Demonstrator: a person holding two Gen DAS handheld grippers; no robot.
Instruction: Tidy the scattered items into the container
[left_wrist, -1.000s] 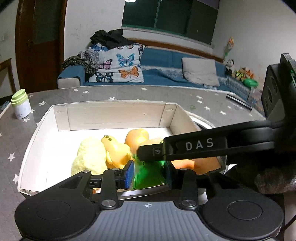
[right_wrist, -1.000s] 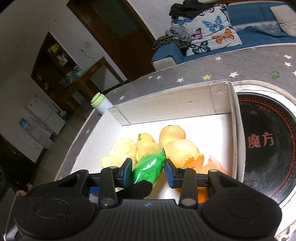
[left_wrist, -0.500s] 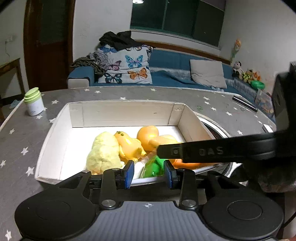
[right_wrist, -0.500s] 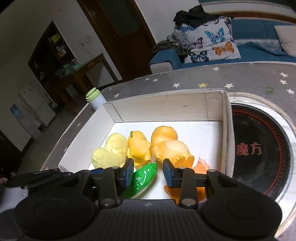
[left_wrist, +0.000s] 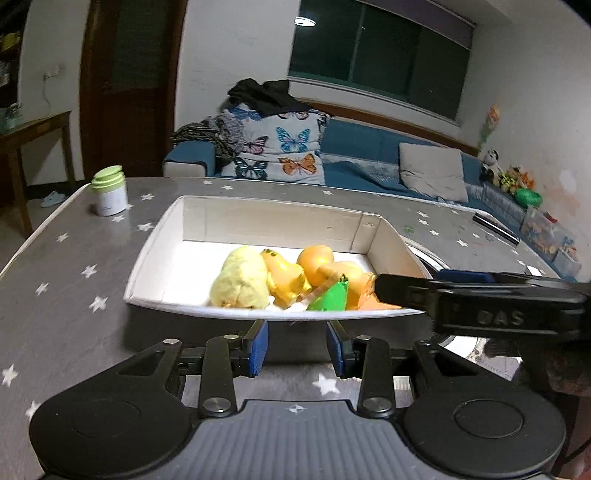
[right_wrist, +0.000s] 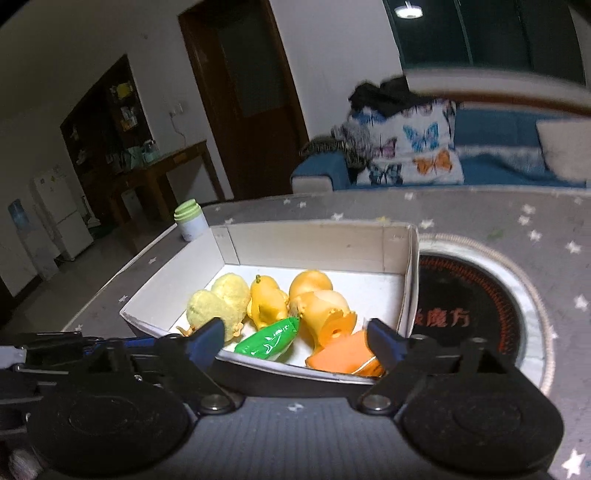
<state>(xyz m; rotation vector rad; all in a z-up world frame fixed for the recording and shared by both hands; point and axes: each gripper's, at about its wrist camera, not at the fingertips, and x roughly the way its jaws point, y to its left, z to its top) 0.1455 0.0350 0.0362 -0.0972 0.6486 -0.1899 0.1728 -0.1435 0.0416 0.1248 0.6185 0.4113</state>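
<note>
A white cardboard box (left_wrist: 280, 218) (right_wrist: 317, 240) stands on the star-patterned table. Inside lie a green toy (right_wrist: 267, 338) (left_wrist: 330, 295), a pale yellow plush (right_wrist: 218, 304) (left_wrist: 242, 282), a yellow duck (right_wrist: 266, 301) (left_wrist: 284, 275), orange toys (right_wrist: 321, 306) (left_wrist: 317, 258) and an orange block (right_wrist: 341, 356). My right gripper (right_wrist: 295, 339) is open wide and empty, just in front of the box's near wall. My left gripper (left_wrist: 297, 349) is open and empty, in front of the box. The right gripper's finger (left_wrist: 476, 308) crosses the left wrist view at right.
A white jar with a green lid (left_wrist: 110, 190) (right_wrist: 190, 219) stands on the table left of the box. A round induction hob (right_wrist: 476, 306) is set into the table right of the box. A blue sofa with cushions (left_wrist: 280, 155) lies beyond the table.
My right gripper let go of the green toy, which now lies in the box, opened wide and drew back. My left gripper also drew back from the box.
</note>
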